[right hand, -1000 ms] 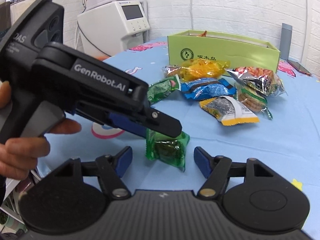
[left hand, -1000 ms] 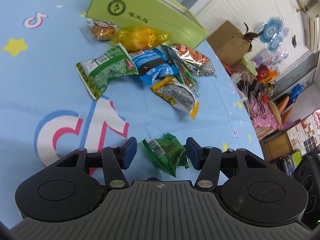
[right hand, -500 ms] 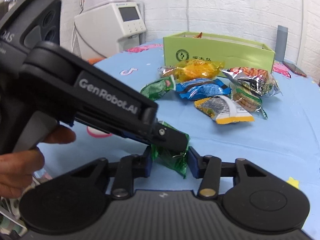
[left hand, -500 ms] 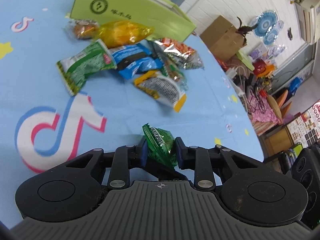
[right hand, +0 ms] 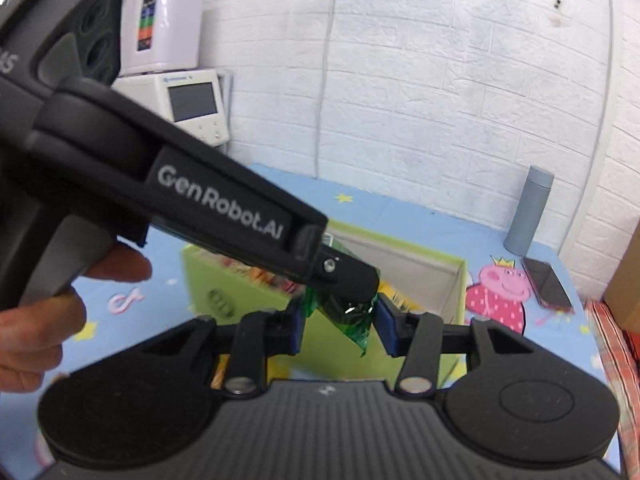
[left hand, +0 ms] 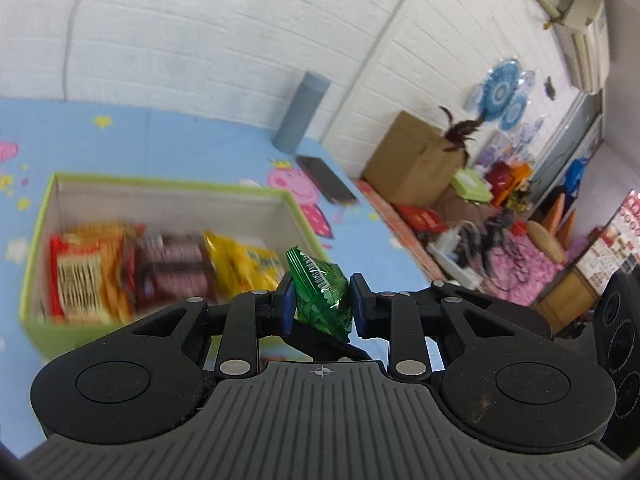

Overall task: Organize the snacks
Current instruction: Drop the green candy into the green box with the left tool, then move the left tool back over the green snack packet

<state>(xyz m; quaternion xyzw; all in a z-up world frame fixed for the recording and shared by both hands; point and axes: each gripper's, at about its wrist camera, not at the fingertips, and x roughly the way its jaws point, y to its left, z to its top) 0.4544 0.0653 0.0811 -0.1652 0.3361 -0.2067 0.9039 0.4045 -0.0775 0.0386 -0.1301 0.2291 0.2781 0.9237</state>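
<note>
Green snack packet [left hand: 320, 294] pinched upright between the blue pads of the left gripper [left hand: 320, 300], jaws drawn in against both its sides, held in the air above the near wall of the green box [left hand: 38, 236]. Same packet [right hand: 348, 314] flanked by the pads of the right gripper [right hand: 340, 318], jaws narrowed close around it, though real contact cannot be told. Inside the box: a red-orange bag [left hand: 86, 268], a dark red pack [left hand: 176, 270], a yellow bag [left hand: 244, 266]; beyond on the blue cloth [left hand: 160, 144], a grey cylinder [left hand: 302, 110] and a phone [left hand: 326, 178].
</note>
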